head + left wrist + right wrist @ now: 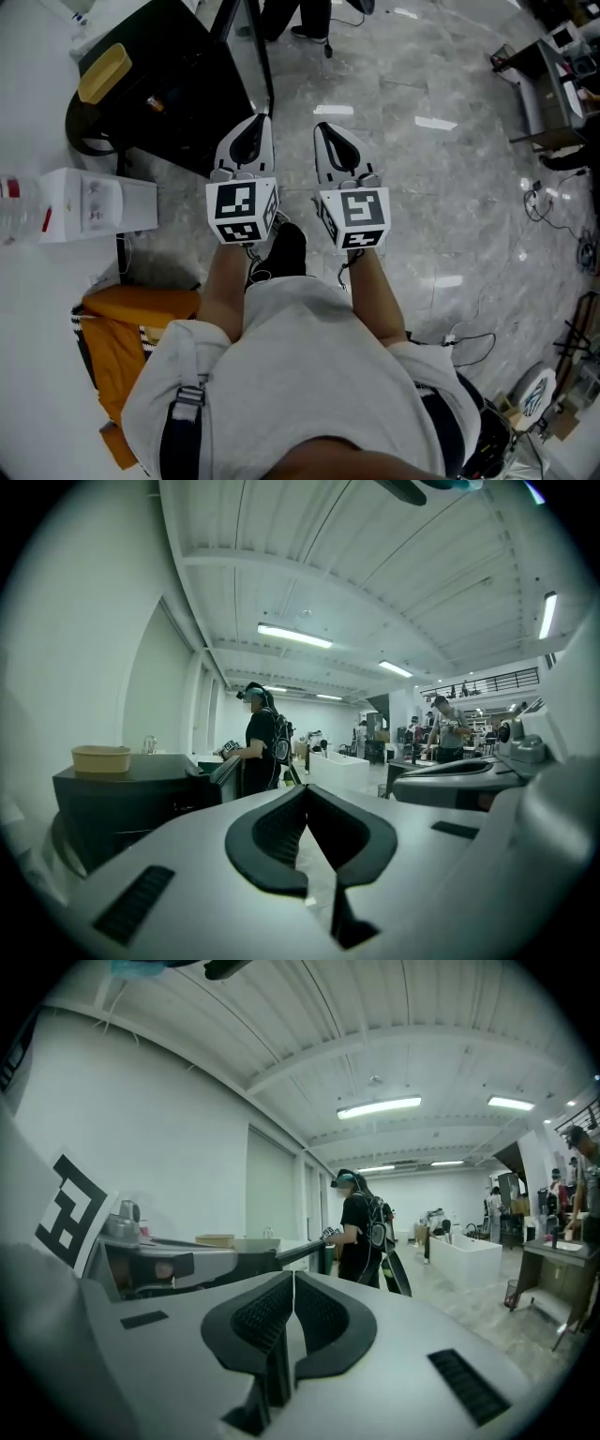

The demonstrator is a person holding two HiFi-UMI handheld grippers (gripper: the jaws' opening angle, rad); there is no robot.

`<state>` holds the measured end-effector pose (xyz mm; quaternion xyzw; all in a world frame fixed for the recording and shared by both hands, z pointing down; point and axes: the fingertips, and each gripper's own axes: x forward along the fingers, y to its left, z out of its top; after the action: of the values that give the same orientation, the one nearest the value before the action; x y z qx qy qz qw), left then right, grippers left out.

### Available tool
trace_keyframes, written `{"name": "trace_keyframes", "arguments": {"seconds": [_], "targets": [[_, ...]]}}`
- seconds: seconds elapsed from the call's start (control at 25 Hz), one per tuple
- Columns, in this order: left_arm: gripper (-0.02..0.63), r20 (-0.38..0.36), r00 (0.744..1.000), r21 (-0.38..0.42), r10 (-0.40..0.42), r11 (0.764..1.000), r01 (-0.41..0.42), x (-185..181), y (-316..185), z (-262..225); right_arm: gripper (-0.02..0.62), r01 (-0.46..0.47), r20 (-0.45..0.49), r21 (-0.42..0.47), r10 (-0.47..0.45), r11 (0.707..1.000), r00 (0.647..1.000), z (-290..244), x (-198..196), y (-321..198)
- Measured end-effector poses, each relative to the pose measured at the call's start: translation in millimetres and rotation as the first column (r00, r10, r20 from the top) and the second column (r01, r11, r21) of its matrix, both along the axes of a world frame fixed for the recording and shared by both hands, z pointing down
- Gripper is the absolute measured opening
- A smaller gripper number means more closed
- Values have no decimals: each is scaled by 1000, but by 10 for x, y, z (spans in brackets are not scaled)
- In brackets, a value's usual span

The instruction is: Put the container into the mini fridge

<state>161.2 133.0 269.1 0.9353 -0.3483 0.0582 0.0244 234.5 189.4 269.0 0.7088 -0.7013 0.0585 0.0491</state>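
- Far left: a tan, oblong container sits on the top of the black mini fridge, near the left edge and not yet inside. Nothing touches it.
- A dark panel at the fridge's right edge may be its door standing ajar. That is hard to tell from here.
- Below the fridge, a white box-shaped appliance stands on the floor, with an orange bag slumped nearer the person's feet.
- Centre left: the left gripper is held out over the marble floor, its two dark fingers pressed together at the tips with nothing between them.
- Centre right: the right gripper rides level beside it, fingers likewise closed and empty.
- The container lies ahead of both pairs of fingers and off to their left, and higher than the jaw line in the left gripper view. It is well apart from both tools.
- The left gripper is the nearer of the two, its tips pointing just past the fridge's near corner.
- Seen from above, the container's long axis runs away from the person, slanting slightly right, so it lies roughly in line with the fingers rather than across them.
- A pickup looks likely to call for a swing left and for the fingers to part first.
- In the background, another person stands at a counter beyond the fridge.
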Motion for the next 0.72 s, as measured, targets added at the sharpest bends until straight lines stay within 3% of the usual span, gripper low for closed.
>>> {"name": "trace_keyframes", "arguments": {"seconds": [0.32, 0.72], "targets": [[12, 17, 997, -39, -78, 996, 78, 7, -993, 123, 38, 100, 8, -35, -100, 994, 995, 87, -10, -1137], [12, 3, 961, -38, -275, 961, 275, -504, -1836, -45, 39, 299, -12, -41, -300, 953, 954, -75, -469, -2109]]}}
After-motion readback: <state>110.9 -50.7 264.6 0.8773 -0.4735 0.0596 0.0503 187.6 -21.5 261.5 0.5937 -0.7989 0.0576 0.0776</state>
